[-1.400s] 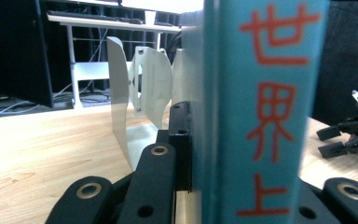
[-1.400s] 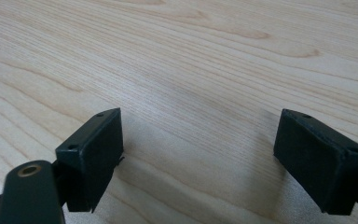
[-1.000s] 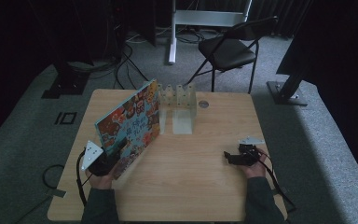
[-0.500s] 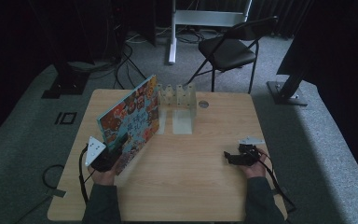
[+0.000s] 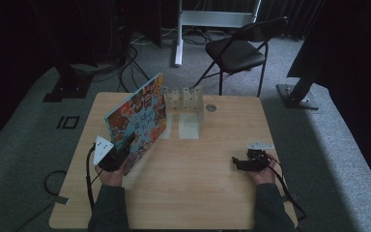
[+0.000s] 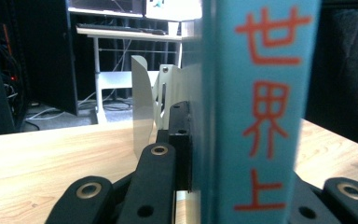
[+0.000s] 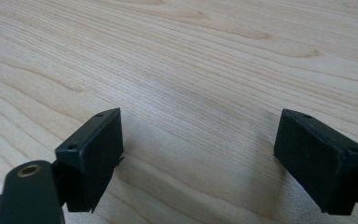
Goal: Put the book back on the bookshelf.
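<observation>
High view: fixed overhead on the person's side, facing forward and down, far enough back to take in the whole desk (image 5: 212, 193) plus floor and a chair (image 5: 236, 50) behind. Left gripper view: low, level along its jaws, very close to a book (image 6: 256, 112) spine, with a clear rack (image 6: 161, 100) beyond. Right gripper view: angled down, very close to bare wood. All three share the desk top; high and left share the book and rack.

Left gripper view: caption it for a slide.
Left gripper clamps a teal book spine-on, with a clear rack behind on the wooden table.
</observation>
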A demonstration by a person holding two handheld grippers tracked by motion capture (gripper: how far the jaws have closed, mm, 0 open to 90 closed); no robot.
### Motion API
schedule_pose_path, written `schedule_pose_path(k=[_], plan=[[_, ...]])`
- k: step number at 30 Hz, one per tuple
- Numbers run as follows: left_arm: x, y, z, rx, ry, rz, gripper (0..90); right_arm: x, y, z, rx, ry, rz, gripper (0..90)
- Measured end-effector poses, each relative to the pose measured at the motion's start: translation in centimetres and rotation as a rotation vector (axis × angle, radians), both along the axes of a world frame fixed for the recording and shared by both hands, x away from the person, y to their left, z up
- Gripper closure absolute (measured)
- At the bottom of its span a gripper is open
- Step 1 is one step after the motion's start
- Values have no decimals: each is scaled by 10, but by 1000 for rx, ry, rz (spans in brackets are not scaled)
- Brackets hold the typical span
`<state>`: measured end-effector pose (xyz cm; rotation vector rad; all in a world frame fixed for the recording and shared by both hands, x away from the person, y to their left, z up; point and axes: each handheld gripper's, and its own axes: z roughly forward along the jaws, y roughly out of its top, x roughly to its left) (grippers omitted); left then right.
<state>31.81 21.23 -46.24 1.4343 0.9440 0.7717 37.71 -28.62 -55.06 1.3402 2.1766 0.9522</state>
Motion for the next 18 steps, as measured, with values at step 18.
schedule_pose_path(k=[18], plan=[[22, -14, 4, 35, -7, 53, 809, 0, 0, 0, 1, 0, -1, 153]])
